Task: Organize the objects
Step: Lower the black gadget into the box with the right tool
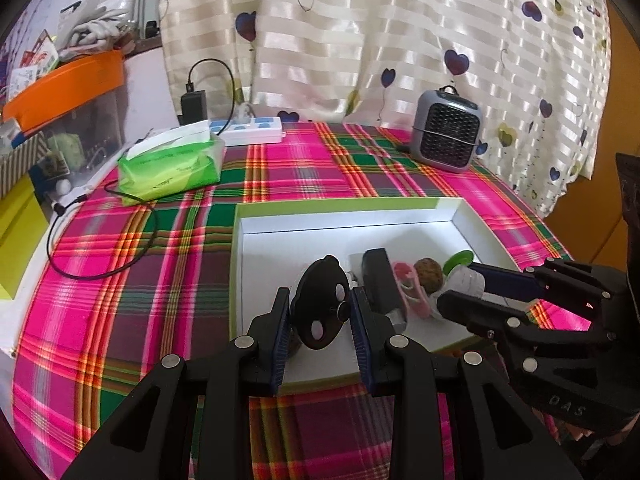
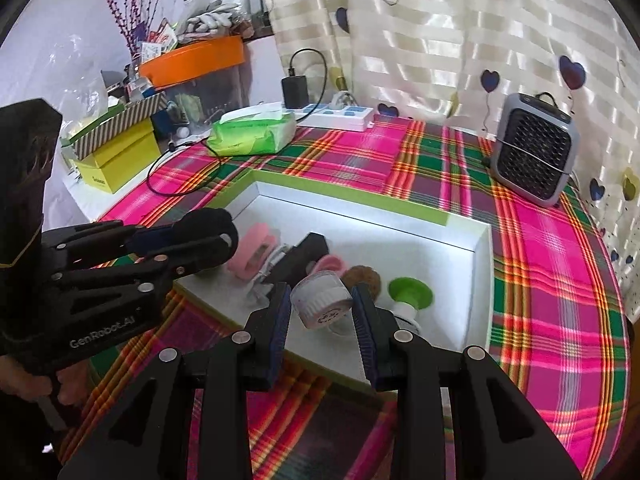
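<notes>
Left tongs (image 1: 320,312) clamp a black disc (image 1: 320,308), right tongs (image 2: 322,304) pinch what looks like a white jar (image 2: 322,298), both above the box (image 1: 344,216).

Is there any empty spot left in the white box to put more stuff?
Yes. The white box is bare along its far wall, toward the grey fan. It is crowded at the near side, where the black block, pink clip, brown ball and green-topped piece sit beside both loaded grippers.

Black oval disc (image 1: 320,306) and white ribbed jar (image 2: 322,300) held above white tray (image 1: 344,224).
</notes>
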A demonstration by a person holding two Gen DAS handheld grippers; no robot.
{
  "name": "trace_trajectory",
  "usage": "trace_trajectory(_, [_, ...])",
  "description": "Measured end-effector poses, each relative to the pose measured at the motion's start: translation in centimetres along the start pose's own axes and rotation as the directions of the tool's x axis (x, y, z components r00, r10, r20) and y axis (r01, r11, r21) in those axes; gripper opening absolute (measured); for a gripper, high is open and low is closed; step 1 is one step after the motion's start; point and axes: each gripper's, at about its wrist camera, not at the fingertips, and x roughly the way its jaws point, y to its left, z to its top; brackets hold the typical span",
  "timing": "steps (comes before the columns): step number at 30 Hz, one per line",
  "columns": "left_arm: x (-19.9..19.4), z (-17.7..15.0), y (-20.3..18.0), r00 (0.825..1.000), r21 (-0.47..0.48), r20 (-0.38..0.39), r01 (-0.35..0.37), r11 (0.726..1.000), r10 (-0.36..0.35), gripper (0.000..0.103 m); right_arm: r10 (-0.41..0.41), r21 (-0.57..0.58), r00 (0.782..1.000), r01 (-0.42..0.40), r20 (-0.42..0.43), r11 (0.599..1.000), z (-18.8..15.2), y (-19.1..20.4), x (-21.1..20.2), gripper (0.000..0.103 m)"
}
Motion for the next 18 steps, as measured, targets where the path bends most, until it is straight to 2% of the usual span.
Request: trace_trajectory(18, [0.6, -0.4, -1.6, 0.999, 0.037, -0.025, 0.040, 0.999, -0.039, 0.027, -0.024, 0.015, 0.999, 0.025, -0.037, 1.000, -0.3, -0.7, 1.6, 0.033])
